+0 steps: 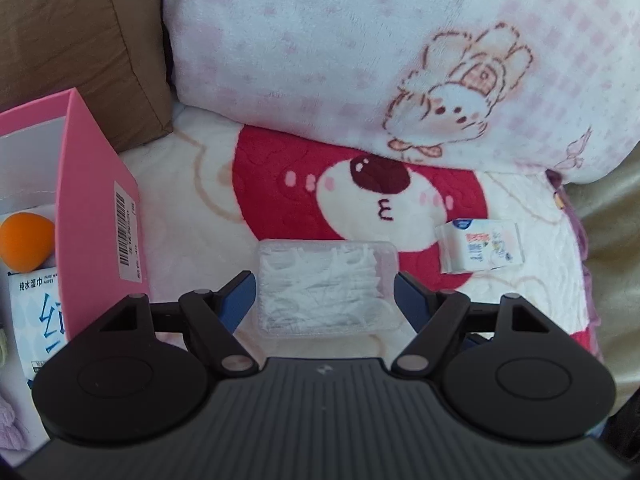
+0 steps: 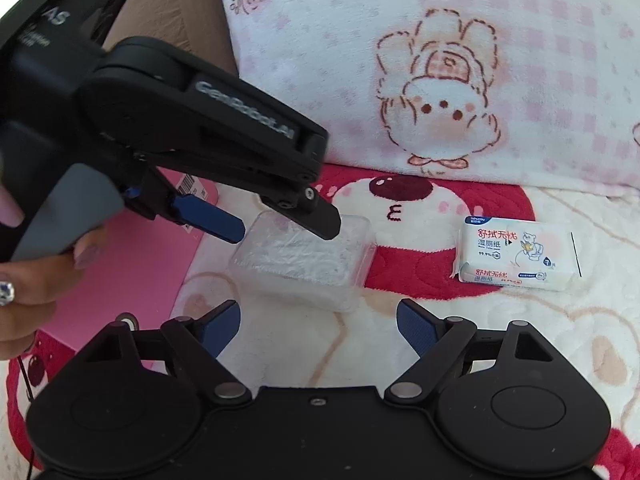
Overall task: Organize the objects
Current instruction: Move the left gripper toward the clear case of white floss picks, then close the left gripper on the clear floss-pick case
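Observation:
A clear plastic box of white floss picks point(image 1: 326, 284) point(image 2: 304, 260) lies on the blanket. My left gripper point(image 1: 325, 288) point(image 2: 286, 232) reaches down over it with a blue pad close beside each short end. I see no firm press on the box, so it reads as open. My right gripper point(image 2: 320, 316) stands open just short of the box with nothing between its fingers. A small white pack of wet wipes point(image 1: 480, 250) point(image 2: 520, 256) lies flat to the right of the box.
A pink open box point(image 1: 96, 216) point(image 2: 132, 264) stands at the left, holding an orange sponge point(image 1: 26, 244) and a wipes pack point(image 1: 36, 312). A pink-and-white bunny pillow point(image 1: 400, 60) and a brown pillow point(image 1: 72, 40) block the far side. A hand point(image 2: 32, 288) holds the left gripper.

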`<control>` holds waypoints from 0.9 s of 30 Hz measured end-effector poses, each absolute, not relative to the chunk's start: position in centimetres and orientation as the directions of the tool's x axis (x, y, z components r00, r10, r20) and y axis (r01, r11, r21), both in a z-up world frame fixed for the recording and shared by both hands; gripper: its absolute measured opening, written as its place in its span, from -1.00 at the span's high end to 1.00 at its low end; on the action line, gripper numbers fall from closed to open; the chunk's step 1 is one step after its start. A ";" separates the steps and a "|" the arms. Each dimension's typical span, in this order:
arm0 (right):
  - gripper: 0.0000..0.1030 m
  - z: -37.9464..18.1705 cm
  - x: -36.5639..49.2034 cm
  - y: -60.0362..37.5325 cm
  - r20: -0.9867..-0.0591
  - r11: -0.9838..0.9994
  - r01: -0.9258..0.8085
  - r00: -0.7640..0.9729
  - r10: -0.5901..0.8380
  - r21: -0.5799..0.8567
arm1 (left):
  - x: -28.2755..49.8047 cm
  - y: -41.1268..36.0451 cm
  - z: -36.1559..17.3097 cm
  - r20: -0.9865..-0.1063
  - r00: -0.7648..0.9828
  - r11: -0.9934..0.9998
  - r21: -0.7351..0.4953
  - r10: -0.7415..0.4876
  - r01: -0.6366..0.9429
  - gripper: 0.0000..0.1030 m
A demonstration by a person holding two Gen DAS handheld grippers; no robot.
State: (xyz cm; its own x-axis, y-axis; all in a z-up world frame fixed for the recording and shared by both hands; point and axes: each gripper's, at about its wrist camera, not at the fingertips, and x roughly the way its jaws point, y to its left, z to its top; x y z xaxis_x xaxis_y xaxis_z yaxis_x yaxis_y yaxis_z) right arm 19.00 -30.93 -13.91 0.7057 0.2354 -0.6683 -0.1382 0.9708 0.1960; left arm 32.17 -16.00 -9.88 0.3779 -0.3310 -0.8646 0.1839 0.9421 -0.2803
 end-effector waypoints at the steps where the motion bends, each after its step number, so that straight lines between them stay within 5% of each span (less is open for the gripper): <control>1: -0.60 -14.0 19.1 -30.9 -0.669 0.969 -0.144 0.701 0.245 0.203 | 32.3 -16.0 -10.2 -0.868 0.372 0.943 -0.279 -0.329 0.184 -0.46; 4: -0.21 -14.2 19.5 -31.0 -0.677 0.953 -0.184 0.671 0.301 0.241 | 32.4 -15.7 -10.9 -0.867 0.366 0.941 -0.295 -0.337 0.167 -0.46; 11: -0.21 -14.7 20.5 -31.5 -0.672 0.961 -0.156 0.689 0.272 0.229 | 31.5 -15.9 -11.2 -0.855 0.395 0.942 -0.290 -0.335 0.171 -0.30; 23: -0.36 -15.0 14.6 -33.8 -0.679 0.967 -0.111 0.693 0.242 0.231 | 27.4 -18.4 -11.4 -0.871 0.230 0.894 -0.388 -0.435 0.223 -0.19; 27: -0.65 -14.7 13.1 -34.0 -0.693 0.976 -0.084 0.692 0.201 0.199 | 26.5 -19.0 -12.5 -0.851 0.129 0.854 -0.481 -0.509 0.201 -0.19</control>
